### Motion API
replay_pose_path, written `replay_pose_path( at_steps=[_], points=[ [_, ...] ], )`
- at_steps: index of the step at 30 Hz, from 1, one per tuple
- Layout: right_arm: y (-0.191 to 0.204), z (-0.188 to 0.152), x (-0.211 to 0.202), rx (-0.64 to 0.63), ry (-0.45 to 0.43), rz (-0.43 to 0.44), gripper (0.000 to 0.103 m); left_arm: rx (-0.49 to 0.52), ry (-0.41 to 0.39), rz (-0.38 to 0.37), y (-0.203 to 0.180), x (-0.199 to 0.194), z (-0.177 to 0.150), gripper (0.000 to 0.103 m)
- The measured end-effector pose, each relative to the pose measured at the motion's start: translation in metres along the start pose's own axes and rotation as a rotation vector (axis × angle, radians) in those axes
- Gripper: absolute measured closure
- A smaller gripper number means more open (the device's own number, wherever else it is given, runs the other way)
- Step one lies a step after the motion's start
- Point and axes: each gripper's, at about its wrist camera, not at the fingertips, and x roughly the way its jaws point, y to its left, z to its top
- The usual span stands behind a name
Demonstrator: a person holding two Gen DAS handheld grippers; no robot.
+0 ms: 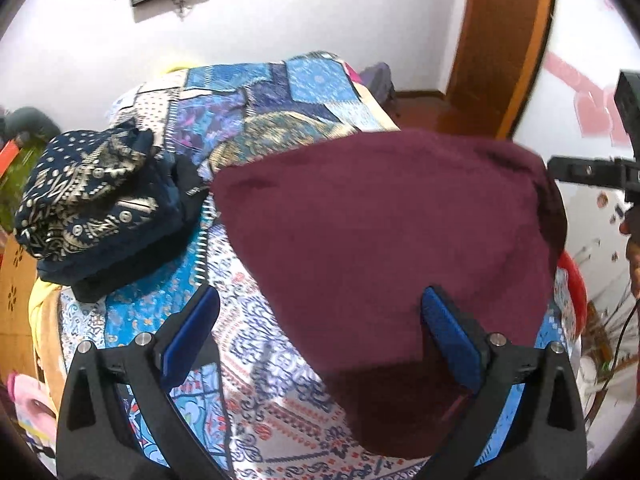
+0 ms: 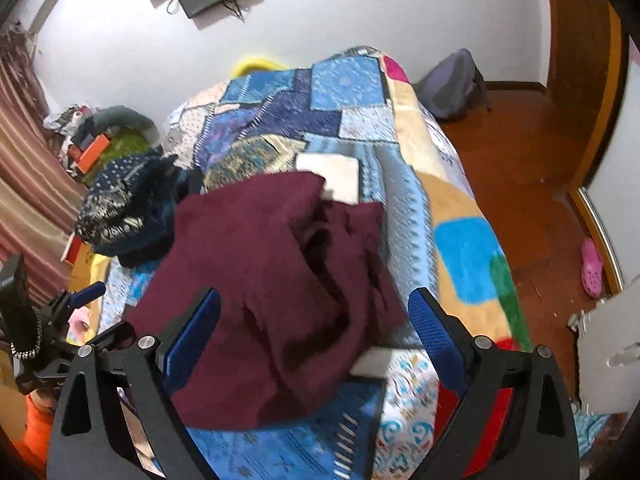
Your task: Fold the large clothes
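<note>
A large maroon garment (image 1: 384,240) lies on the patchwork bedspread (image 1: 256,116). In the left wrist view it looks flat and smooth. In the right wrist view the garment (image 2: 272,280) is rumpled, with folds on its right side. My left gripper (image 1: 320,340) is open above the garment's near edge, holding nothing. My right gripper (image 2: 316,344) is open above the garment's near part, holding nothing. The left gripper also shows at the left edge of the right wrist view (image 2: 80,300).
A folded dark blue patterned cloth pile (image 1: 96,204) sits on the bed to the left of the garment, and shows in the right wrist view (image 2: 128,208). A grey backpack (image 2: 456,84) and a pink shoe (image 2: 591,268) lie on the wooden floor at right.
</note>
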Motion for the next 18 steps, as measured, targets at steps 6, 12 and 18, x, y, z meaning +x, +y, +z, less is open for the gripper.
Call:
replay_pose_path(
  at_steps=[6,12,18],
  points=[
    [-0.008,0.009,0.026,0.043,0.046,0.051,0.010,-0.175,0.003,0.045,0.045,0.015,0.009,0.001],
    [-0.052,0.001,0.066,0.183,0.163,0.155,0.005,-0.429,0.208,-0.231,0.079,0.076,-0.007,0.001],
    [-0.072,0.001,0.094,0.244,0.259,0.287,0.000,-0.622,0.283,-0.426,0.092,0.111,-0.016,0.001]
  ],
)
